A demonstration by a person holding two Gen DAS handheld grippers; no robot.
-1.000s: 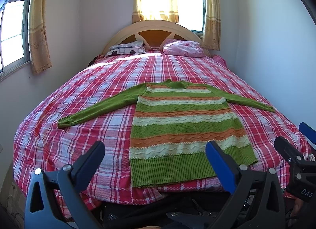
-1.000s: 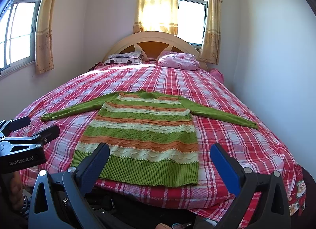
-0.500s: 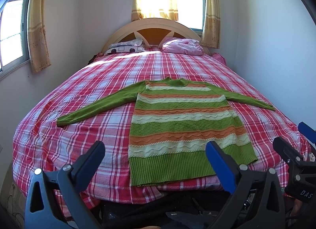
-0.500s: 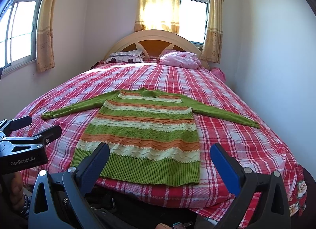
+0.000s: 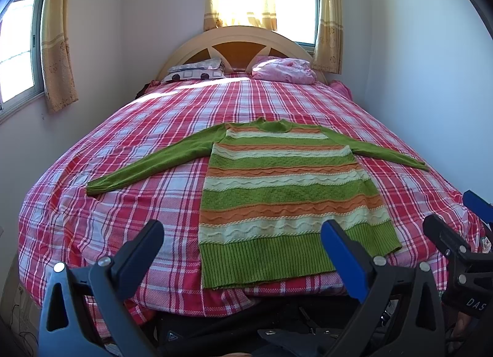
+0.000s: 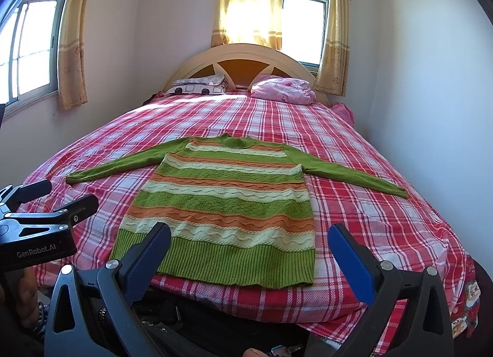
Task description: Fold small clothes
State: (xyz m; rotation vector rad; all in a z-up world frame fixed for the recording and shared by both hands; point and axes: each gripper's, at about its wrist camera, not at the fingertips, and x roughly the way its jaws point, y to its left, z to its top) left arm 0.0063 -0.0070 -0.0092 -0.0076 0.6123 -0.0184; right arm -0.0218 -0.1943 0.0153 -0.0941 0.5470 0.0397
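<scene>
Left wrist view, striped sweater [image 5: 283, 199] flat on bed [image 5: 123, 203], both tools wide, empty.

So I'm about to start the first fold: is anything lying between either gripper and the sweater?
Nothing visible. The sweater lies flat on the bedspread, sleeves spread. The left gripper and right gripper are both open short of its hem, with only bare bedspread between.

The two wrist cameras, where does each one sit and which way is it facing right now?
Left wrist: on the left claw at the bed's foot, facing the headboard over the striped sweater; the right claw shows at the right edge.
Right wrist: on the right claw, same heading; the left claw and a hand show at left.
Shared: sweater, plaid bed, pillows, windows.
</scene>
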